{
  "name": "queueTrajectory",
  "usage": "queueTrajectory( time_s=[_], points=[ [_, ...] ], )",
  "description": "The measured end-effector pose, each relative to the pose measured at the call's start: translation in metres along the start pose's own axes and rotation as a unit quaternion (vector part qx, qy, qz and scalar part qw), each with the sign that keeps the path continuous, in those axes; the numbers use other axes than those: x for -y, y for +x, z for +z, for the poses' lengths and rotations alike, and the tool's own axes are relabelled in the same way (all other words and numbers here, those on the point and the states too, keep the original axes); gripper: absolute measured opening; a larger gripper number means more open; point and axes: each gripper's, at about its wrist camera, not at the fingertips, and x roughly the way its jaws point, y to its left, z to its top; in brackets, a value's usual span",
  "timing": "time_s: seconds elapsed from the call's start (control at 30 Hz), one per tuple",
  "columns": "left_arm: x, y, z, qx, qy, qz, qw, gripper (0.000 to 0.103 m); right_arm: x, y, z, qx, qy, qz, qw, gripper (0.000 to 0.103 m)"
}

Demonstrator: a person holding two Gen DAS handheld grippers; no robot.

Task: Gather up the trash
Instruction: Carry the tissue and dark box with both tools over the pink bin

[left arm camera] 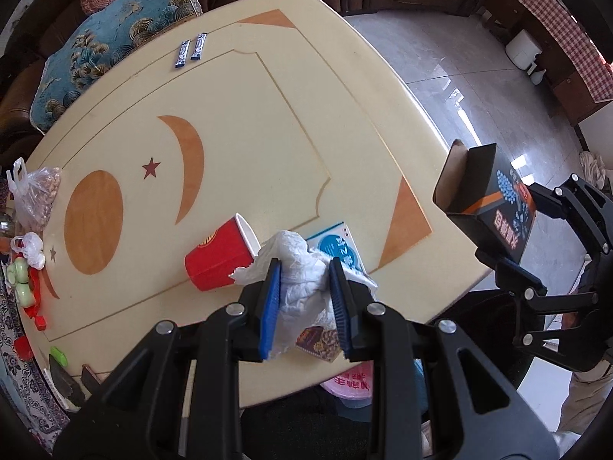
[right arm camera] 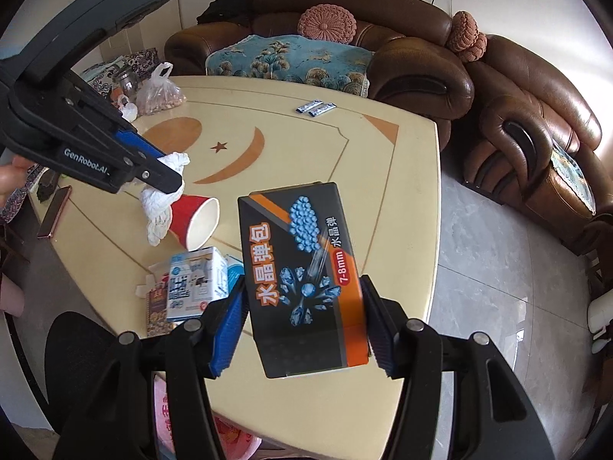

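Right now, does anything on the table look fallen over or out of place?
Yes. The red paper cup lies on its side on the table, mouth open sideways; nothing seems spilled. Beside it a white-and-blue carton and a small snack wrapper lie loose near the edge. Two small sachets rest at the far side.

Paper cup (right arm camera: 193, 222) lying on table (right arm camera: 306, 145), small carton (right arm camera: 195, 287) just beside it
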Motion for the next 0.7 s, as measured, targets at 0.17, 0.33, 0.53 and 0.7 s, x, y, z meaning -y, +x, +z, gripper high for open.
queueTrajectory(
  time_s=[0.17, 0.33, 0.53, 0.7],
  points=[
    [0.006, -0.028, -0.043, 0.020, -0.002, -0.005, 0.9998, 0.026, -0.030, -0.034, -0.012, 0.004, -0.011, 0.001, 1.000, 0.056],
    [0.012, -0.040, -0.092, 0.039, -0.005, -0.003, 0.9992, 0.026, -0.067, -0.057, -0.033, 0.004, -0.028, 0.003, 1.000, 0.056],
    [0.019, -0.030, -0.145, 0.045, -0.018, -0.014, 0.9987, 0.026, -0.108, -0.070, -0.067, 0.000, -0.035, 0.018, 0.999, 0.056],
    [0.026, -0.022, -0.185, 0.056, -0.028, -0.018, 0.9979, 0.026, -0.133, -0.072, -0.096, -0.010, -0.042, 0.028, 0.999, 0.056]
  ],
)
